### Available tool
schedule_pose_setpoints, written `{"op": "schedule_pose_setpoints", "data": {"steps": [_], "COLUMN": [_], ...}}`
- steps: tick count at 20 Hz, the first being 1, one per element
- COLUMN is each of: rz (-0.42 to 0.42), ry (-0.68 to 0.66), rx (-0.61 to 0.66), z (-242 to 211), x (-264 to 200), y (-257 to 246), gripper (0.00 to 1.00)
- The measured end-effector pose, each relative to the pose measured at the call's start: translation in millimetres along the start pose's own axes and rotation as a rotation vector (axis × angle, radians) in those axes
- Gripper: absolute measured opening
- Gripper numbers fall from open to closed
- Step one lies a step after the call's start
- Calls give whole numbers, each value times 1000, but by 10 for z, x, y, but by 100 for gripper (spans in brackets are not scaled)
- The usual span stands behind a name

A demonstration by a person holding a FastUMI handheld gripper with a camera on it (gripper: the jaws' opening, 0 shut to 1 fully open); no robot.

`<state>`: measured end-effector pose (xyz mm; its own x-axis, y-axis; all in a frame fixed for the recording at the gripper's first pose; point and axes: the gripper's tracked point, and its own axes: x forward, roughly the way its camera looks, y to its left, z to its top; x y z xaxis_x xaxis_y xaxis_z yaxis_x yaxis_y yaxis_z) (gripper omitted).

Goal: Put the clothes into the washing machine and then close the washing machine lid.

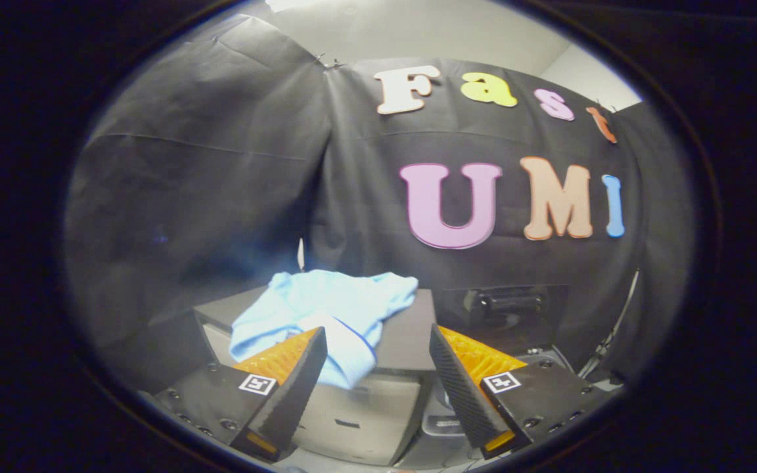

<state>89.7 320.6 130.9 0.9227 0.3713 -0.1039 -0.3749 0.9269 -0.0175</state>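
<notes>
A light blue garment (326, 309) lies crumpled on top of a grey box-like unit (365, 407), with one part hanging over the unit's front edge. My gripper (376, 332) is open, its two fingers spread wide and nothing held between them. The garment sits just ahead of the fingers, and its hanging part shows beside the left fingertip (313, 341). Beyond the right finger (447, 368) stands a dark unit with a black handle-like bar (503, 303); I cannot tell whether it is the washing machine or where its lid is.
Black cloth walls close in the booth behind and to the left of the grey unit. A thin cable or rod (615, 328) runs down at the far right. Some pale plastic parts (444, 424) lie low between the grey unit and the right finger.
</notes>
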Motion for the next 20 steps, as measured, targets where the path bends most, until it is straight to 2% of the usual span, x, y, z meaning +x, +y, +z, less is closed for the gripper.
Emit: {"op": "schedule_pose_setpoints", "data": {"steps": [5, 7, 9, 12, 15, 16, 18, 20], "rz": [-27, -15, -21, -107, -162, -148, -78, -77], "ry": [39, 71, 104, 307, 371, 408, 517, 525], "rx": [73, 102, 95, 98, -8, -48, -37, -51], "z": [207, 270, 320, -28, -151, -222, -477, -498], "x": [679, 994, 1323, 1653, 1896, 1937, 1946, 2013], "y": [358, 516, 598, 546, 485, 505, 721, 680], "gripper": [98, 98, 98, 98, 98, 98, 97, 99]}}
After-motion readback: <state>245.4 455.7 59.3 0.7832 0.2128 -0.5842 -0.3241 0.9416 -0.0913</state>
